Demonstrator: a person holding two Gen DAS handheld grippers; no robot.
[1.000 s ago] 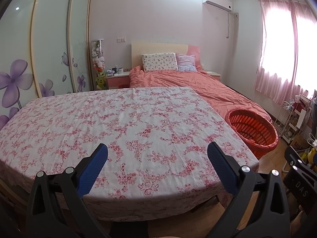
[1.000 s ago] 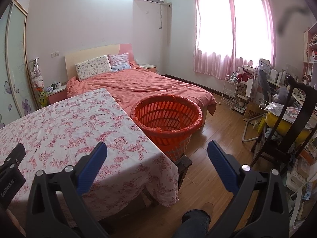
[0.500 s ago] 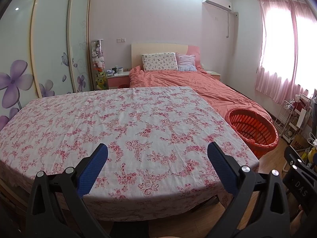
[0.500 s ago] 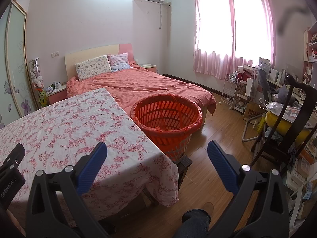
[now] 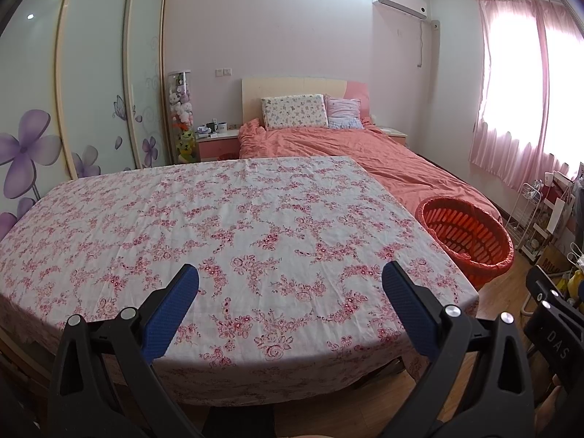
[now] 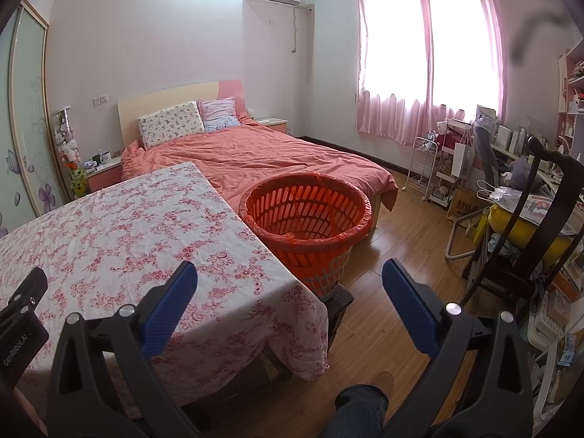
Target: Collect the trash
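An orange slatted basket [image 6: 308, 219] lined with an orange bag stands on a low stool at the table's right end; it also shows in the left wrist view [image 5: 465, 235]. I see no trash on the floral tablecloth of the table [image 5: 226, 226]. My left gripper [image 5: 290, 281] is open and empty above the table's near edge. My right gripper [image 6: 290, 279] is open and empty, over the table's right corner [image 6: 255, 292], in front of the basket.
A bed with a coral cover [image 6: 262, 157] lies behind the table and basket. A dark wooden chair [image 6: 540, 226], a white cart [image 6: 423, 168] and a cluttered desk stand at the right. A wardrobe with flower doors [image 5: 73, 91] is at the left. Wood floor [image 6: 401, 241] lies right of the basket.
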